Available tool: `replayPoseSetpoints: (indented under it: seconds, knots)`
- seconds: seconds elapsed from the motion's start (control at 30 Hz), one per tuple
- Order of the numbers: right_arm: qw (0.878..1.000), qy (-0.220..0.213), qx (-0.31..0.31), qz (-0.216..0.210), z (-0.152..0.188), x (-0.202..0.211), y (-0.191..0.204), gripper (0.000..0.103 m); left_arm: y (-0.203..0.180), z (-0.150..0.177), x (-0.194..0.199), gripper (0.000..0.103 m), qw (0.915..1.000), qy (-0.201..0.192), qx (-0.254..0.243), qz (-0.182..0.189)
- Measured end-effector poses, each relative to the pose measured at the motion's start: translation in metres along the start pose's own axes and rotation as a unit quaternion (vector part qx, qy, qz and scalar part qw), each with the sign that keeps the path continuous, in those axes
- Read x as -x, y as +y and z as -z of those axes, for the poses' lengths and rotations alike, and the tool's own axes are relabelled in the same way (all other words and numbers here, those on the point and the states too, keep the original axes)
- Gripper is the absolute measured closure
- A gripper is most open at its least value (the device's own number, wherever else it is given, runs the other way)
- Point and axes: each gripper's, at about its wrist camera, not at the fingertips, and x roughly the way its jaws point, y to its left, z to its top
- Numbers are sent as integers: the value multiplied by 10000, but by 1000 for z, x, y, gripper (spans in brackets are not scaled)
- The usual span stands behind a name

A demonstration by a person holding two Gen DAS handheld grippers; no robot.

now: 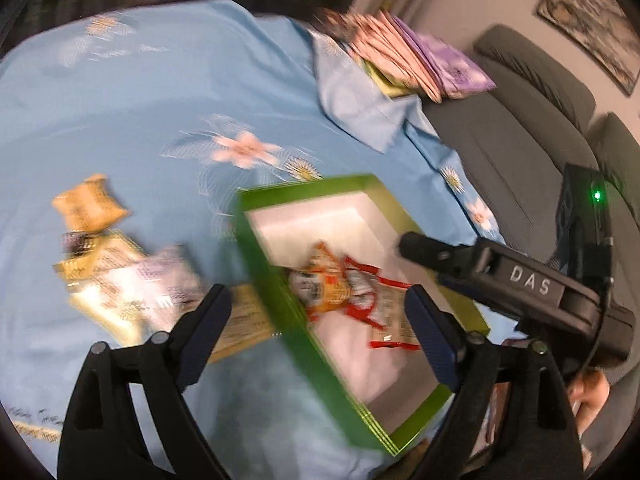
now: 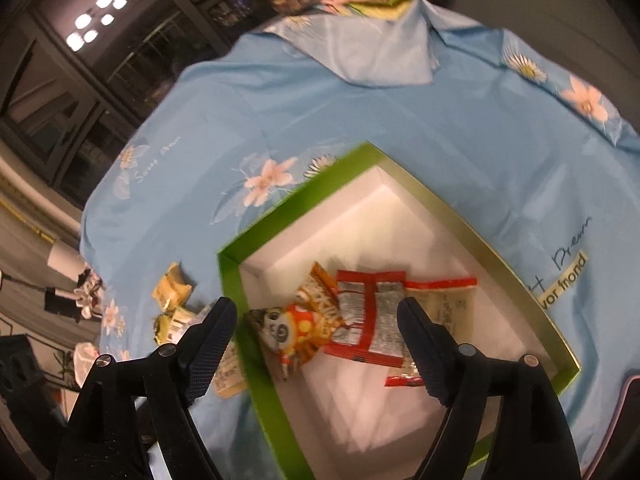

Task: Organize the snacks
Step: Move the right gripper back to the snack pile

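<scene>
Currently, loose packets point(image 1: 120, 280) lay at left of the frame on the cloth point(image 1: 140, 100), just outside the box point(image 1: 288, 320). Left gripper point(image 1: 320, 332), jaws apart, empty, was likely nearer them. Right gripper point(image 2: 316, 340), jaws apart, empty, hung over the boxed packets point(image 2: 360, 320).

Your left view's motion-blurred, right is sharper. Warm indoor light; ceiling lamps point(image 2: 98, 16) glare. Fisheye bends, darkens edges.
</scene>
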Motion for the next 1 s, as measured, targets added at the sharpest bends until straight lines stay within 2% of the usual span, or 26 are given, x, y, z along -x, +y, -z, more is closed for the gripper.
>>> replayPoseSetpoints:
  seconds: [0.2, 0.27, 0.33, 0.47, 0.6, 0.73, 0.9, 1.0]
  knots:
    - [9988, -193, 429, -147, 7, 5, 31, 18, 53, 13, 53, 8, 9974, -312, 462, -461]
    - [9978, -234, 585, -207, 11, 6, 41, 17, 74, 22, 71, 2, 9944, -474, 663, -673]
    - [9961, -299, 767, -333, 16, 7, 55, 16, 96, 32, 84, 1, 9909, -577, 882, -838]
    - [9914, -350, 1117, -583, 31, 6, 86, 12, 135, 54, 94, 1, 9822, -585, 1277, -1244]
    - [9876, -150, 1344, -793, 45, -6, 112, 12, 165, 70, 93, 1, 9747, -557, 1643, -1411]
    - [9869, 225, 1472, -626, 62, -30, 134, 12, 179, 74, 87, 1, 9685, -481, 1716, -1739]
    - [9842, 643, 1650, -10, 71, -74, 157, 12, 191, 77, 83, 1, 9660, -430, 1862, -1743]
    - [9873, 818, 1357, -63, 67, -97, 157, 14, 196, 78, 85, 1, 9627, -512, 1960, -1792]
